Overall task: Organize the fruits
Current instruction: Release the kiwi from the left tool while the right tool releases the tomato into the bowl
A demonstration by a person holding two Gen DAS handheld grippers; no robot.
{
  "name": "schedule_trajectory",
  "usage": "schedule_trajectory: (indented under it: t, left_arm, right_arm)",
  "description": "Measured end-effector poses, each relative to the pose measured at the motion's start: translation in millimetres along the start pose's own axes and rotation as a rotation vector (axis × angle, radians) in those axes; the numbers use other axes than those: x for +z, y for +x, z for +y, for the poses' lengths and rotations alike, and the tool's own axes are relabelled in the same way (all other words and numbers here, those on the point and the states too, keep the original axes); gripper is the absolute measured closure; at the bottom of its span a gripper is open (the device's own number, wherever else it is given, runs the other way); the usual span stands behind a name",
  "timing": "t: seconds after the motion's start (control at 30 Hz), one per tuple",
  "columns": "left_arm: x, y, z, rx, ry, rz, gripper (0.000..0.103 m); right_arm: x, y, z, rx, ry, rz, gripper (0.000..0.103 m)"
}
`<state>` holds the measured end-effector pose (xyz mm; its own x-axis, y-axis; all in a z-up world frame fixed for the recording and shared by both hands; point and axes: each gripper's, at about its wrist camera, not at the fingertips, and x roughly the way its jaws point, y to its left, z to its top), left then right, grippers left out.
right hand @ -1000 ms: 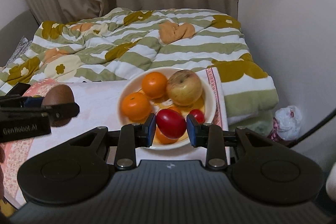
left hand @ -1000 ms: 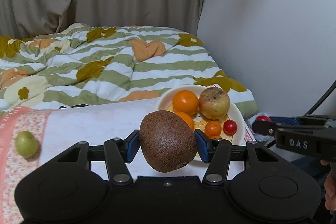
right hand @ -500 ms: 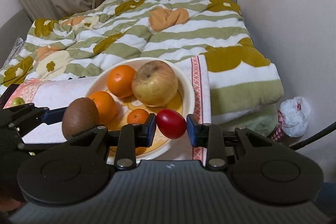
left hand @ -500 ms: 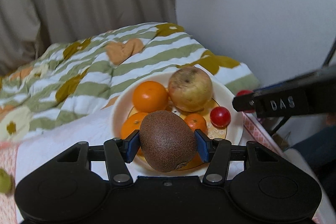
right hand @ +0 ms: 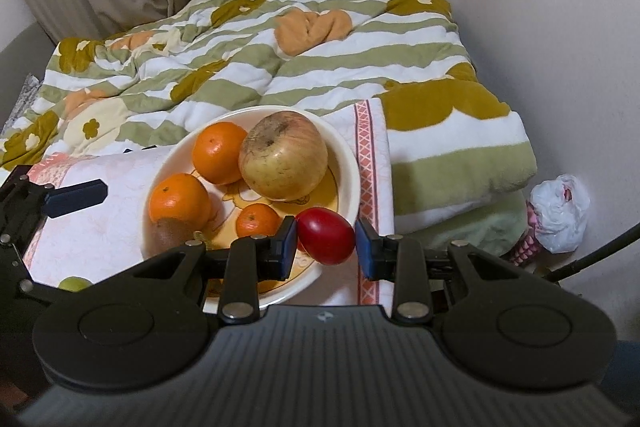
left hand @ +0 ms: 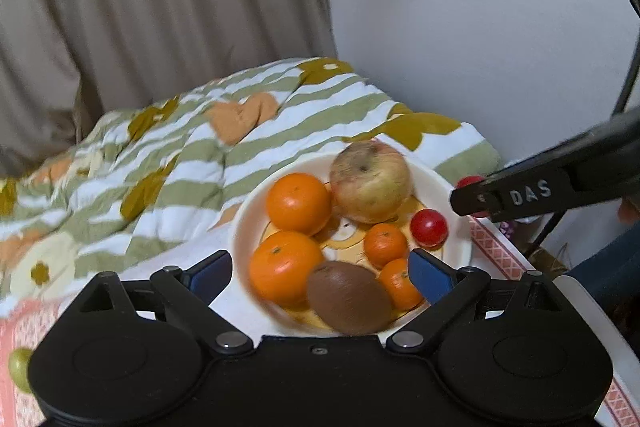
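Note:
A cream bowl (left hand: 240,227) holds an apple (left hand: 370,181), several oranges and a small red tomato (left hand: 429,227). A brown kiwi (left hand: 348,297) lies at the bowl's near side. My left gripper (left hand: 320,269) hangs over it with its jaws opening wide, and neither pad touches the kiwi. In the right wrist view, my right gripper (right hand: 326,239) is shut on a red oval fruit (right hand: 326,235) just above the bowl's (right hand: 352,155) near right rim. The kiwi (right hand: 170,233) shows at the bowl's left. A small green fruit (right hand: 74,283) lies on the tablecloth left of the bowl.
The bowl stands on a white and pink tablecloth (right hand: 100,219) whose right edge runs close to the bowl. A striped quilt (right hand: 280,75) lies behind, with a curtain and a wall beyond. A white plastic bag (right hand: 560,215) sits on the floor at the right.
My left gripper's jaws have spread and the kiwi has dropped from them into the bowl. Both grippers came closer to the bowl and lower. The right one still grips the red fruit.

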<state>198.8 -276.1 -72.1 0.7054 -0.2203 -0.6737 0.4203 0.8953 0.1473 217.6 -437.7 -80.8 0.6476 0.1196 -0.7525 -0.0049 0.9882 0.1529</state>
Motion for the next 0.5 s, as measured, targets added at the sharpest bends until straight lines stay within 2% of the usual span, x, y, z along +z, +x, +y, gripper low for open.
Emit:
schedule_trajectory:
  t: [0.17,0.5]
  left_arm:
    - [-3,-10,23,0.007,-0.092,0.023,0.006]
    - [-15,-30,49,0.031,-0.204,0.052,0.005]
  right_arm:
    - [0,2,8,0.026,-0.003,0.012,0.056]
    - [-5,20,28,0.037,-0.042,0.040,0.056]
